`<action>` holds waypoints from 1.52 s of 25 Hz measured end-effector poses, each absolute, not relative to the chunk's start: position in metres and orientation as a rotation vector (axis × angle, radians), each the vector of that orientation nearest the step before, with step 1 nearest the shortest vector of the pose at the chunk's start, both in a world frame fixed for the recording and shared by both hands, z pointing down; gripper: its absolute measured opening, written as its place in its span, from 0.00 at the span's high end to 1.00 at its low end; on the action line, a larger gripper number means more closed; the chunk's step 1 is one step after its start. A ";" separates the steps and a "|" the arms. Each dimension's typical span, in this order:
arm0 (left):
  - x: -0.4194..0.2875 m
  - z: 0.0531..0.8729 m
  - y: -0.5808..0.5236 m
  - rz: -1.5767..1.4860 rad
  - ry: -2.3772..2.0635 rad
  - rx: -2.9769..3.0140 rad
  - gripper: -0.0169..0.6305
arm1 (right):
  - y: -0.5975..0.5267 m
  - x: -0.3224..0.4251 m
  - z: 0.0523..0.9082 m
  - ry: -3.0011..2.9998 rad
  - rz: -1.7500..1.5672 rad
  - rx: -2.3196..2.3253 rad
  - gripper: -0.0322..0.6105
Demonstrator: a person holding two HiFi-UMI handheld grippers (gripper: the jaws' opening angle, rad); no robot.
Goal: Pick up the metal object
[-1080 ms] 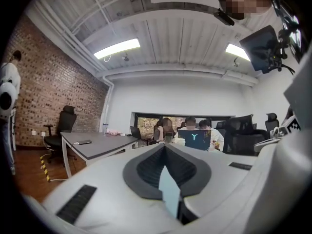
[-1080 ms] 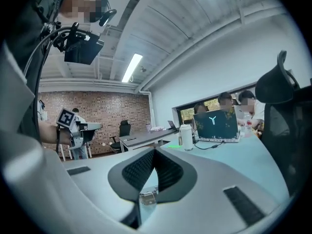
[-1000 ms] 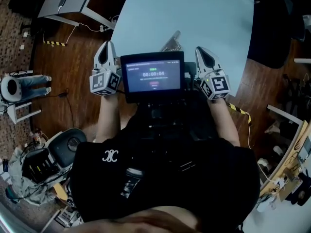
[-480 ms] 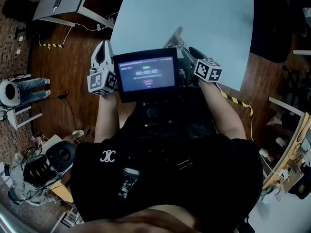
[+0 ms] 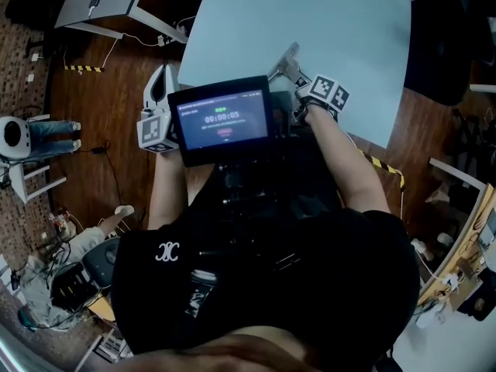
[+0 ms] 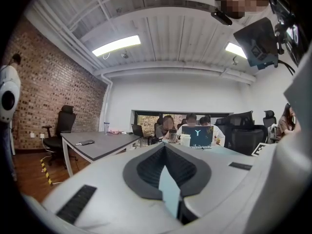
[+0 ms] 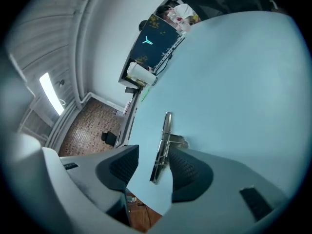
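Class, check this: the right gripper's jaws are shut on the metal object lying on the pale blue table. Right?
Wrong: the right gripper is open, its jaws having just been opening. The metal object lies between them, ungripped, on the pale blue table. The right gripper view shows it.

In the head view, the metal object (image 5: 285, 62) lies on the table (image 5: 341, 45), upper middle, near its lower-left edge. The right gripper (image 5: 298, 87) sits just below it. The left gripper (image 5: 162, 76) is left of the screen (image 5: 221, 118), above the floor.

Timer "00:00:05" on chest screen (image 5: 222, 117); "Y" logo on laptop (image 6: 197, 135)
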State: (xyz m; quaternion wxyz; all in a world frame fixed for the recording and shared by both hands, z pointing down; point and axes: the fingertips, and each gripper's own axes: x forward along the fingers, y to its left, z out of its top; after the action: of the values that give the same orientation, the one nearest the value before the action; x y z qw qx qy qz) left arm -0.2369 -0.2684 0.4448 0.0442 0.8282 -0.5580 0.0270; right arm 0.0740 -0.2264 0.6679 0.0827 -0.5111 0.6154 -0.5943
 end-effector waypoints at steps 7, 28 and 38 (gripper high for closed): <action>-0.240 0.444 -0.262 0.101 -1.730 2.517 0.95 | -0.236 0.100 0.691 1.671 -1.825 -1.504 0.63; -0.227 0.442 -0.266 0.118 -1.682 2.549 0.95 | -0.247 0.085 0.647 2.080 -1.519 -1.362 0.97; -0.207 0.442 -0.277 0.084 -1.581 2.612 0.95 | -0.238 0.097 0.565 2.346 -0.970 -1.551 0.98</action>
State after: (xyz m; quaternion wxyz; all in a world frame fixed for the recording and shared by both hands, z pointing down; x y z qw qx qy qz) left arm -0.2067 -0.2773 0.4415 0.0436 0.8543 -0.5172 0.0276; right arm 0.0969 -0.2379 0.5651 0.0834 -0.5197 0.7858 -0.3248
